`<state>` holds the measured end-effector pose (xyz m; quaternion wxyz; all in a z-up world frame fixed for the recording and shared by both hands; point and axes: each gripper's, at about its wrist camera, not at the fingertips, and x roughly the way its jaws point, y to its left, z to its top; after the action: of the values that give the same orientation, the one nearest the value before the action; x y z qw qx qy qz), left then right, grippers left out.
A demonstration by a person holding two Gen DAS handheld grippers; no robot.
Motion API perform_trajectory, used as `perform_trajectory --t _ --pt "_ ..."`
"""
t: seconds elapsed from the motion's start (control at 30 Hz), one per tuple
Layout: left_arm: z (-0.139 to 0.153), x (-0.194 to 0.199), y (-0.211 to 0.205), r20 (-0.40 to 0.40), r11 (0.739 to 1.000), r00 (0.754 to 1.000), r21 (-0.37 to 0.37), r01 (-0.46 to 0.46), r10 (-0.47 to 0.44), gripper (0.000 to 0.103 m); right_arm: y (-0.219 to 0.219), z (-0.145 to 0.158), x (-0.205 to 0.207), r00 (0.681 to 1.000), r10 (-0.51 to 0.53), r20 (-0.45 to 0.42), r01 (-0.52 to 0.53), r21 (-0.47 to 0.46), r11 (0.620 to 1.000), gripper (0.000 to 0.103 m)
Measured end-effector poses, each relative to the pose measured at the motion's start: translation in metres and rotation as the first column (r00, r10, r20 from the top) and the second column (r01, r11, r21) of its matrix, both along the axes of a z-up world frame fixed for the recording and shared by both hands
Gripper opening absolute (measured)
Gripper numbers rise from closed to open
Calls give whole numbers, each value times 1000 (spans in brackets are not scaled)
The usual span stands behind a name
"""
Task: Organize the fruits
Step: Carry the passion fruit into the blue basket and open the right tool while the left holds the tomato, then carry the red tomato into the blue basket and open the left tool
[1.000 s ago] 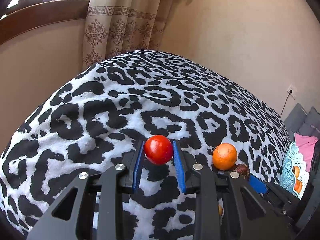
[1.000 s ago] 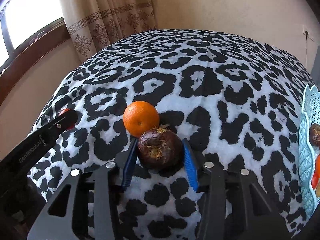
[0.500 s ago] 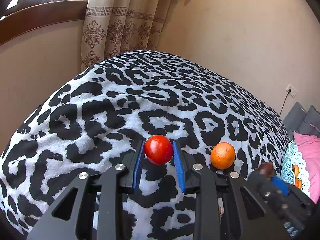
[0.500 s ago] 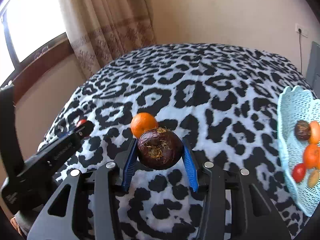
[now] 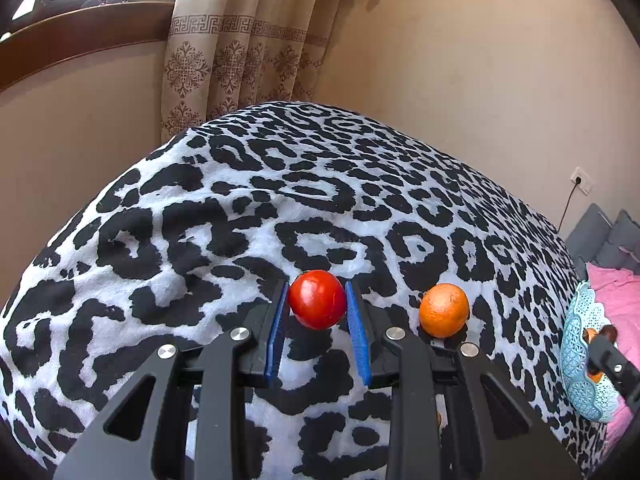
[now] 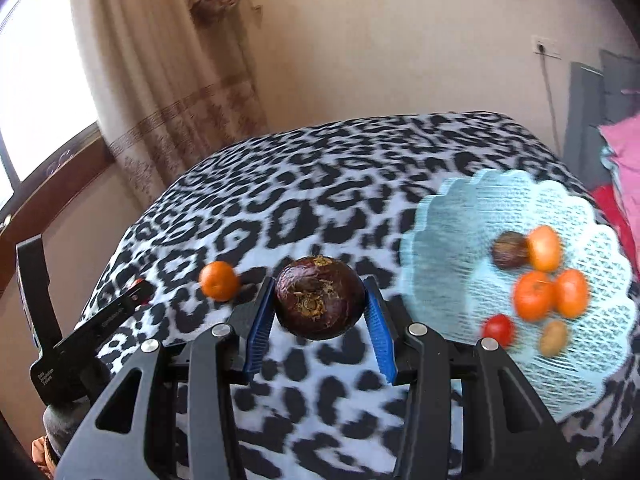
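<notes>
My left gripper (image 5: pixel 318 308) is shut on a red tomato (image 5: pixel 318 299), low over the leopard-print cover (image 5: pixel 240 208). An orange (image 5: pixel 444 311) lies on the cover just right of it and shows in the right wrist view (image 6: pixel 219 281) too. My right gripper (image 6: pixel 319 312) is shut on a dark purple fruit (image 6: pixel 319 303) and holds it in the air, left of a light blue lattice basket (image 6: pixel 472 216). The basket holds several fruits, among them oranges (image 6: pixel 534 294) and a small red tomato (image 6: pixel 498 329). The left gripper also shows at the left of the right wrist view (image 6: pixel 136 292).
The basket's edge (image 5: pixel 576 360) sits at the cover's far right, beside pink bedding (image 5: pixel 616 292) and grey cushions (image 5: pixel 600 232). A curtain (image 5: pixel 240 48), a window sill and a beige wall stand behind the bed. A wall socket with a cable (image 6: pixel 546 49) is at the right.
My right gripper has lifted the dark fruit off the cover and swung right toward the basket, which now fills more of its view. My left gripper stays put with the tomato.
</notes>
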<state>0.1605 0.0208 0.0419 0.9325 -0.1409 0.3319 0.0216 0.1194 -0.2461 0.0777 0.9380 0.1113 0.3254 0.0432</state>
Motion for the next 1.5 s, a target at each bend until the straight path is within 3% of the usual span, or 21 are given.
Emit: perform_trajectory --t 0.43,1.03,1.27,1.37,1.5 --pt "-1 -1 -3 2 1000 1000 14 7 -7 29 -78 -6 -38 982 -188 -9 188 25 982 45" --pt "2 -4 -7 12 1000 1000 14 17 -17 29 -108 -13 -63 962 -273 -10 273 70 960 49" --pt "20 -18 -25 50 995 994 34 92 -93 29 -120 -11 -84 947 -319 31 318 46 947 49" --pt "27 -24 -38 60 990 989 42 133 -135 29 -125 -9 -92 936 -347 60 346 31 938 60" --pt "37 -32 -63 69 977 976 58 203 -207 29 -130 -10 -98 929 -360 79 360 22 933 61"
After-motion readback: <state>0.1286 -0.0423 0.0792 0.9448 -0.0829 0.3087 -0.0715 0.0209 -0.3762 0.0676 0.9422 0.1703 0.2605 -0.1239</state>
